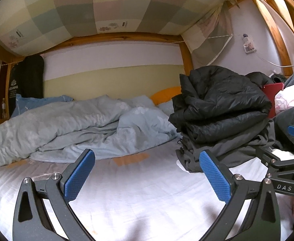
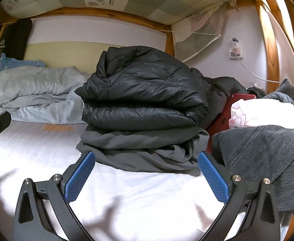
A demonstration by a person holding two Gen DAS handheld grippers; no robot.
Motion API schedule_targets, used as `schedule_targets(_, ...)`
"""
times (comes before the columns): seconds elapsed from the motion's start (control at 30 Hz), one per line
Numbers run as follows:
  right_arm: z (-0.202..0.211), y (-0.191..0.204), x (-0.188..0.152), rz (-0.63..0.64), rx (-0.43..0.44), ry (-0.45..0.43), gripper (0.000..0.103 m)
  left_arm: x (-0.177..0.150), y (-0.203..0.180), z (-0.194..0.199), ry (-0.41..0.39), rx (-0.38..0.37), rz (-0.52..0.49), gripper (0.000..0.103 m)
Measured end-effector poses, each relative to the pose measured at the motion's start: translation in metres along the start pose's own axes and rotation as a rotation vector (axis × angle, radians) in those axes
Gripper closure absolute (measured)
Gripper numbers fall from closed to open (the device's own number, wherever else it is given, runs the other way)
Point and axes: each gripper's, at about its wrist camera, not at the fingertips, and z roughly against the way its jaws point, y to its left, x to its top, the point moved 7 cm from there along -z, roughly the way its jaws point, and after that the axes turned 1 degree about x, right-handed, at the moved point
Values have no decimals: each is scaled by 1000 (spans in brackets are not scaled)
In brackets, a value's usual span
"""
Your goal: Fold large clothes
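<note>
A folded black puffer jacket (image 2: 143, 92) lies on top of a folded dark grey garment (image 2: 147, 144) on the white bed sheet (image 2: 46, 156). The stack also shows at the right of the left wrist view (image 1: 221, 108). My right gripper (image 2: 147, 172) is open and empty, just in front of the stack's near edge. My left gripper (image 1: 147, 172) is open and empty over the bare sheet (image 1: 126, 190), left of the stack. The right gripper's frame (image 1: 281, 168) shows at the right edge of the left wrist view.
A crumpled light blue duvet (image 1: 66, 126) lies at the back left. A grey garment (image 2: 267, 152), a white floral cloth (image 2: 263, 112) and a red object (image 2: 223, 120) sit right of the stack. Wooden bunk posts (image 2: 271, 46) and a wall bound the bed.
</note>
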Motion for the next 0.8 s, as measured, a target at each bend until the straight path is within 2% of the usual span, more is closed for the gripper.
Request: schedule_targets(0.8, -4, -1, -2, -9, 16, 17, 0, 0, 0, -2, 0, 7, 1, 0)
